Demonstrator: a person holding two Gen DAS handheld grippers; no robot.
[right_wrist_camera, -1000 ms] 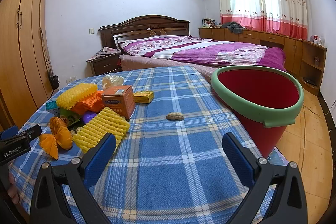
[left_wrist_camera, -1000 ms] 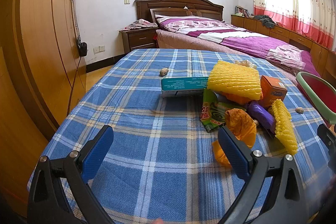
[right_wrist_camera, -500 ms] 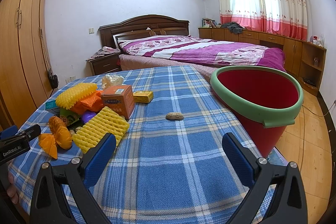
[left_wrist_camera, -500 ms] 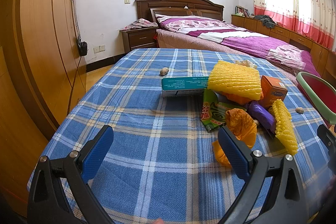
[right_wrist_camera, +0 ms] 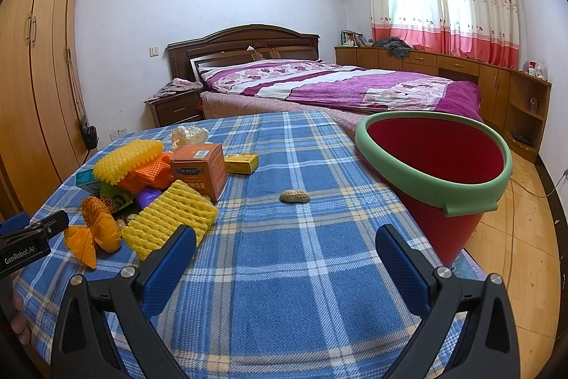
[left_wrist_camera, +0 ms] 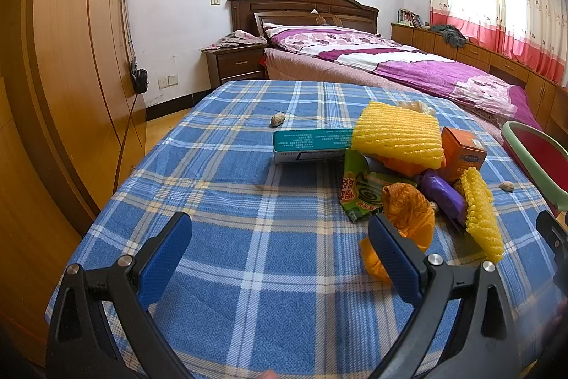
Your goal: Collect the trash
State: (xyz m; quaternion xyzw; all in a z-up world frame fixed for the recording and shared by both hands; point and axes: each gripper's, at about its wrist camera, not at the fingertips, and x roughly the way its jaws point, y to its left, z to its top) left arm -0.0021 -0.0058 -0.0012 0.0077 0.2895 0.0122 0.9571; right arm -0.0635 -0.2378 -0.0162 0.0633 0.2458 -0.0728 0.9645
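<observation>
"GenRobot.AI" stands on the left gripper [right_wrist_camera: 21, 237].

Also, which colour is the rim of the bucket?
The rim of the red bucket is light green; the right wrist view shows it best.

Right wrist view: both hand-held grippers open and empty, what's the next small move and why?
Probably ease the right hand-held gripper forward onto the peanut. It lies alone on the blue checked cloth, almost straight ahead between the open jaws and apart from the pile, with the red bucket just to the right for the drop.
</observation>
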